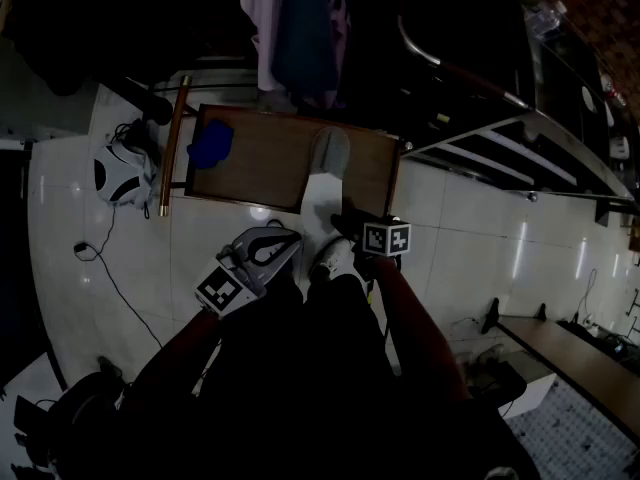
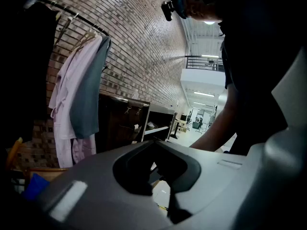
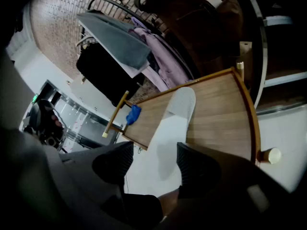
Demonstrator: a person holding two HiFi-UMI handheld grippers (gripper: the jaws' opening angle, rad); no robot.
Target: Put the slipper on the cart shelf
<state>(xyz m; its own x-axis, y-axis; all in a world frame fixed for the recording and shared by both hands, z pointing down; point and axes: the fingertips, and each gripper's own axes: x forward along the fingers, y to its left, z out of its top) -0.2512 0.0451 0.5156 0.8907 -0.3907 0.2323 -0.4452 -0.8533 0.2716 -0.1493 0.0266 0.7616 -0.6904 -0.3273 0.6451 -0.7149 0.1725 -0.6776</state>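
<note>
A pale slipper (image 1: 326,163) is seen lying on the wooden cart shelf (image 1: 260,173), right of the shelf's middle. Its grey toe is pointed toward the shelf's far edge and its lighter heel end is stretched out to the near edge. The right gripper (image 3: 156,159) is held just off that near edge, tilted down toward the shelf. Its ribbed jaws are spread wide, and the slipper's heel end is framed in the gap between them but not pressed by either pad. The left gripper (image 2: 154,145) is kept to the left of it, also short of the shelf's near edge, with its jaws drawn together on nothing. A blue cloth (image 1: 211,143) is left at the shelf's left end, well apart from the slipper. Garments (image 1: 290,28) are hung on a rail behind the shelf's far edge. A white shoe (image 1: 335,258) is planted on the tiled floor (image 1: 460,238) before the shelf.
</note>
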